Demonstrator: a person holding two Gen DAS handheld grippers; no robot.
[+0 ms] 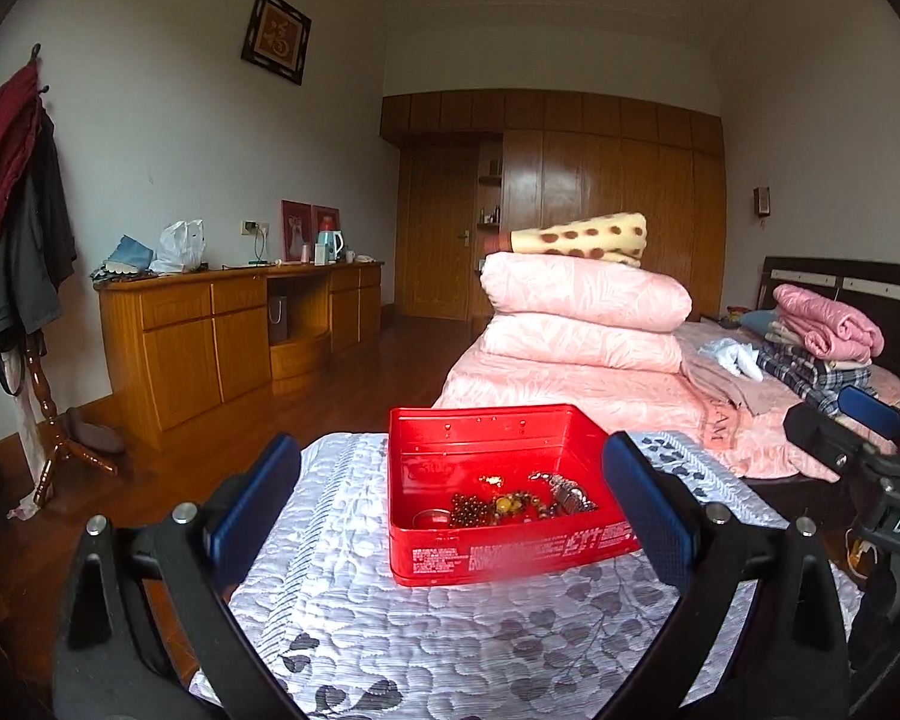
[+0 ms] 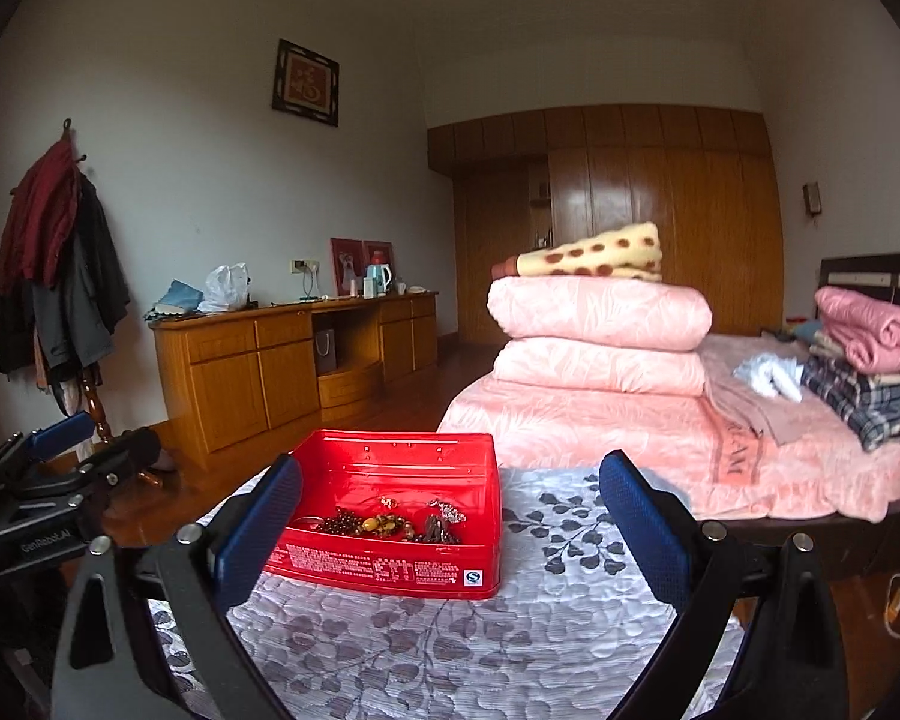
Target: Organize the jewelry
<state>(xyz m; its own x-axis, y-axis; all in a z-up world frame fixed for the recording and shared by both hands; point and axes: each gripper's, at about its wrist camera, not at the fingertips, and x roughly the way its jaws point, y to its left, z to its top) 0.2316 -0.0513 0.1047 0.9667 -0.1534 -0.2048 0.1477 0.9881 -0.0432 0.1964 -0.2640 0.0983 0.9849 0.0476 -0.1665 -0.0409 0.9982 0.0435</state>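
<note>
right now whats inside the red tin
The open red tin holds a tangle of jewelry: dark brown beads strung with amber beads, and a silver chain piece. The near wall hides the front floor, and anything under the pile is covered.

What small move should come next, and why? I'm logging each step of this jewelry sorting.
Probably lower the left gripper into the red tin toward the beaded bracelet. Both grippers are open and hold nothing, the jewelry lies tangled at the tin's near wall, and the tin sits straight ahead of the left fingers, while the right gripper points mostly past it.
</note>
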